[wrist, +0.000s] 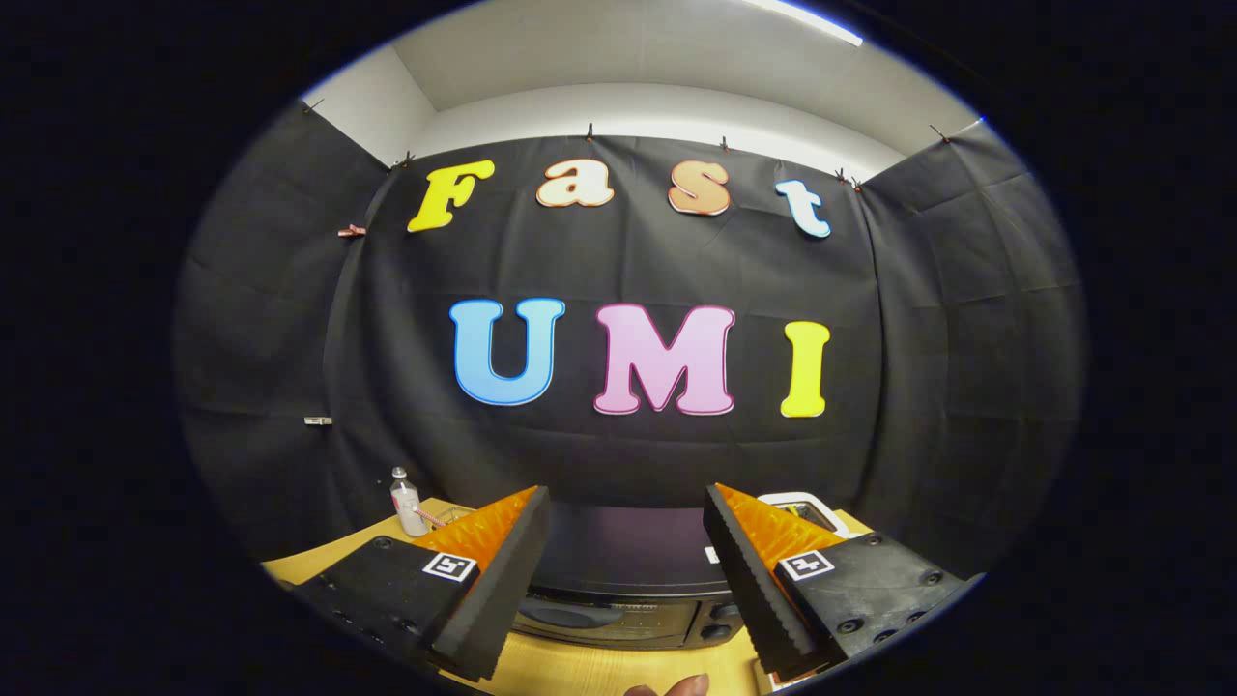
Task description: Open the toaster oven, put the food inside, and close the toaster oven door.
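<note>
A: Nearest thing first, what's the tool [626, 580] doing?
B: Fingers are standing wide apart, released, gripping nothing. A fingertip [676, 687] of a person is peeking in just below them, right at the near edge of the wooden counter [599, 672]

A: And the toaster oven?
B: The toaster oven [628, 580] is sitting on the counter just ahead of the fingers, seen in the gap between them. We're looking across its dark top, w/ only the upper strip of the front and a knob or two showing. Can't tell for sure, but the door's looking closed

A: Food?
B: Not making it out clearly. A white tray-like thing [804, 505] is lying beyond the right finger, contents too hidden to name. Off past the left finger a small clear bottle [406, 503] is standing upright near the counter's far edge, the booth wall hanging behind

A: So which step?
B: I'm judging it's the very start, approach before opening. Tool's riding high, aiming over the oven. Next move's calling for dropping down and tilting toward the front, finding the door handle, then closing the fingers on it or hooking it & pulling down
</note>
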Tool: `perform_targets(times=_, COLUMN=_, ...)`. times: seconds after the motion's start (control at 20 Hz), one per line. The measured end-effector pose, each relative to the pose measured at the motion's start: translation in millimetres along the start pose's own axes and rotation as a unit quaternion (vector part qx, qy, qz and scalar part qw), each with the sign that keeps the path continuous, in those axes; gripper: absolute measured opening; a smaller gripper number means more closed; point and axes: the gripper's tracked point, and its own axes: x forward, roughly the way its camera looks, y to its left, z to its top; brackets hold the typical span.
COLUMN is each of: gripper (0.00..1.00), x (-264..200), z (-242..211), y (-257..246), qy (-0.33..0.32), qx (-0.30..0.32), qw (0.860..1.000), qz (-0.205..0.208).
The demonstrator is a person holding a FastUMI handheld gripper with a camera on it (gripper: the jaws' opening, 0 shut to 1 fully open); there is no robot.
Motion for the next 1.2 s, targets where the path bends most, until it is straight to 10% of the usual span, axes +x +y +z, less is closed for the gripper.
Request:
perform_targets(times=0.6, gripper=0.98, x=53, z=-130, y=30, qy=0.108, qx=0.007, qw=0.994, qz=-0.009)
perform_targets(times=1.2, gripper=0.98, x=45, z=-160, y=41, qy=0.149, qx=0.000, qw=0.988, qz=-0.028)
